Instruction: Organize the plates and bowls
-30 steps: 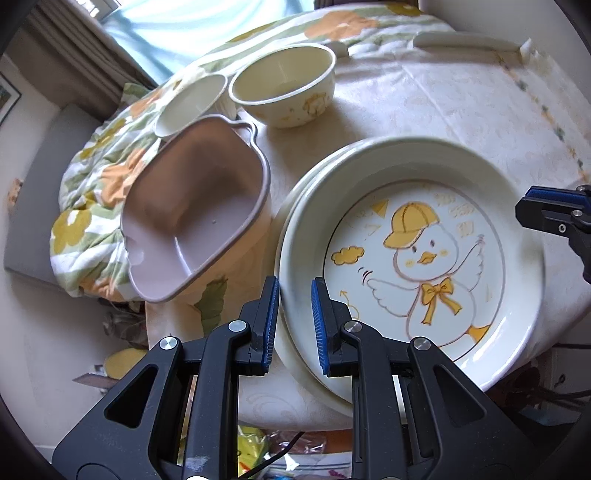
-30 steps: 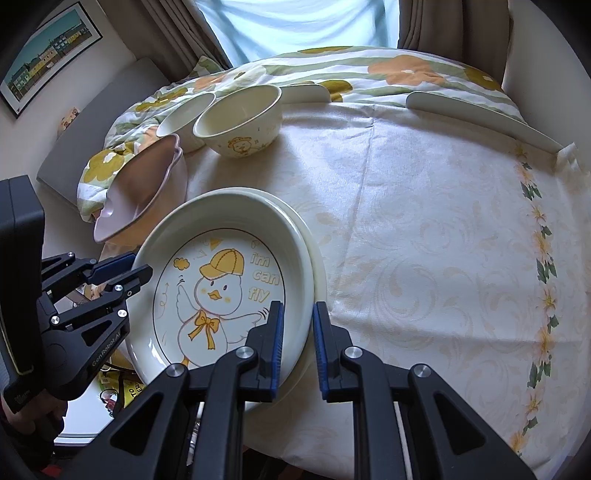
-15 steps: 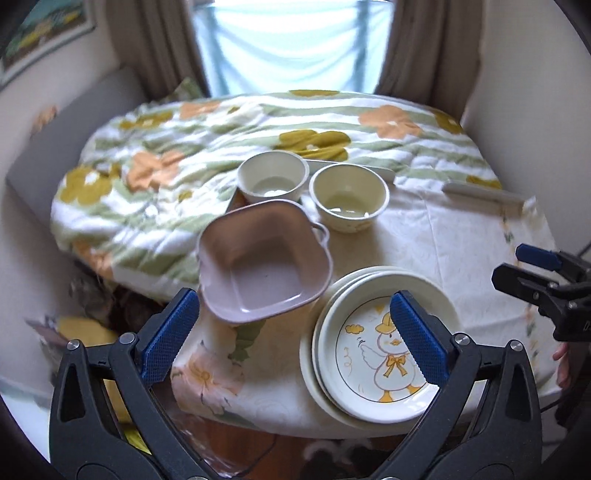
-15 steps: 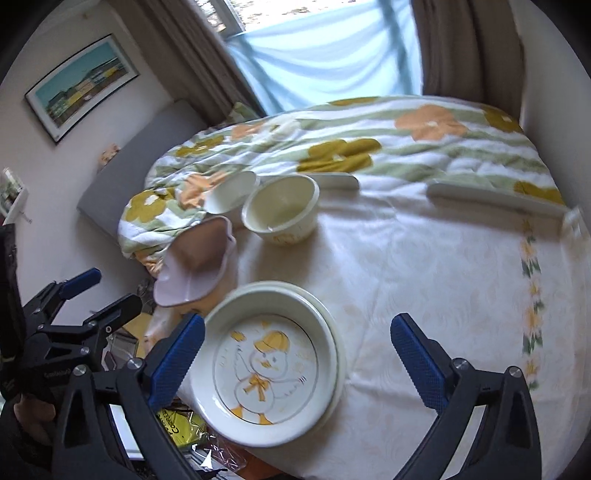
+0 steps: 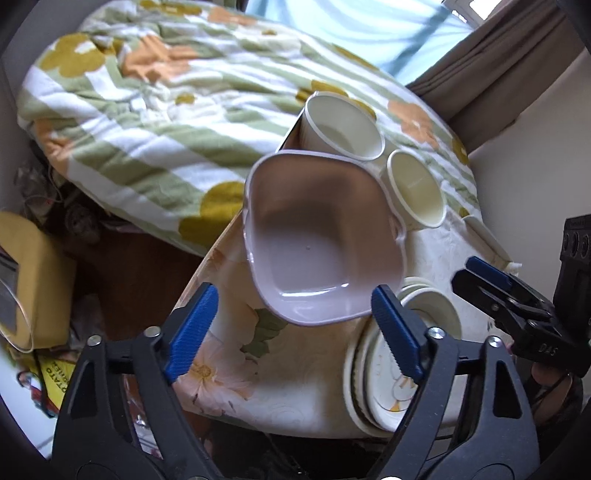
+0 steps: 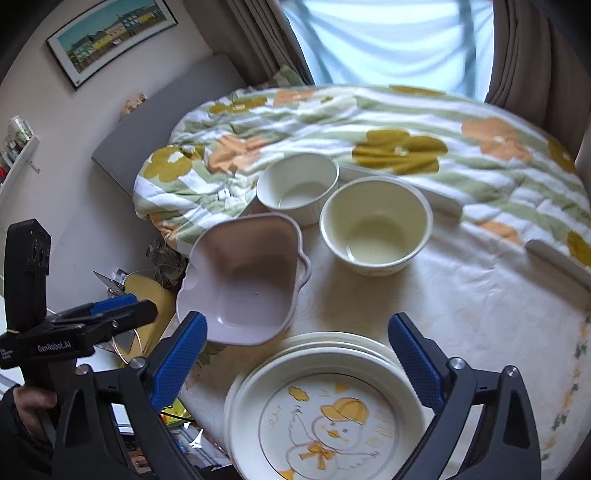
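Daylight comes through a pale blue sheer curtain (image 6: 391, 40) flanked by brown drapes (image 6: 517, 55). A framed townscape picture (image 6: 110, 31) hangs on the white wall above a grey cushion (image 6: 155, 122); a flowered quilt (image 6: 369, 122) is heaped behind the table (image 6: 480, 306).

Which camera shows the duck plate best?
The right wrist view: the duck plate faces the camera, its capped duck drawing showing almost whole. The left wrist view catches the duck plate edge-on, mostly hidden behind a claw finger.

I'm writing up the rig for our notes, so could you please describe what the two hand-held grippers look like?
Each hand-held gripper, left and right, is a black plastic frame with silver screws and two fingers faced with ribbed blue pads. Seen from the right wrist, the left one carries white "GenRobot.AI" lettering and a black upright block behind it.
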A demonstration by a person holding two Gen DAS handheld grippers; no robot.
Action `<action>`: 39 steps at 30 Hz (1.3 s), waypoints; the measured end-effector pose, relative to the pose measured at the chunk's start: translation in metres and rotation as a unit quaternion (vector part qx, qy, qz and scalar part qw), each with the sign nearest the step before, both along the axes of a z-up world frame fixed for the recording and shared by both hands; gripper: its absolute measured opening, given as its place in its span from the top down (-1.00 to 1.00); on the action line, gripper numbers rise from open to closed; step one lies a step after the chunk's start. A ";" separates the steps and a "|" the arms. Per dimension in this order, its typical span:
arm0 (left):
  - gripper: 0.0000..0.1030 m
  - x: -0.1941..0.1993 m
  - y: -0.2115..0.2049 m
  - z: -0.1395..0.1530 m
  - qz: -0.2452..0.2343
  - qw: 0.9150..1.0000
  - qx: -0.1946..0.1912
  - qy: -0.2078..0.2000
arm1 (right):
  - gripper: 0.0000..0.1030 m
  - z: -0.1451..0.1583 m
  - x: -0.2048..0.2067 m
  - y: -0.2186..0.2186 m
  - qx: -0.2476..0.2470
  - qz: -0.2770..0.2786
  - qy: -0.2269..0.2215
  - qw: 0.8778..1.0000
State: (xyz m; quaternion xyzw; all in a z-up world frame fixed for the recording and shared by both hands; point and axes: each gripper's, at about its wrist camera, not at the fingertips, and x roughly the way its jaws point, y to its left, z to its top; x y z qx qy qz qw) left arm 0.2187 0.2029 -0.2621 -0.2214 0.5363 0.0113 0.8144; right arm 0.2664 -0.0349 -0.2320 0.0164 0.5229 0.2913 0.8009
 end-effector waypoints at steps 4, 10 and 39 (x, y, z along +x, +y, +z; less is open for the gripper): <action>-0.20 0.021 0.006 -0.031 -0.016 0.999 -0.021 0.028 | -0.24 -0.033 0.014 0.020 -0.015 0.004 0.039 0.999; 0.12 0.044 0.004 -0.059 -0.042 0.997 -0.011 0.056 | -0.01 -0.059 0.026 0.037 -0.026 0.000 0.067 0.997; 0.79 0.003 -0.065 0.026 -0.068 0.992 0.106 -0.012 | 0.77 -0.005 -0.020 -0.029 0.015 -0.013 0.006 1.000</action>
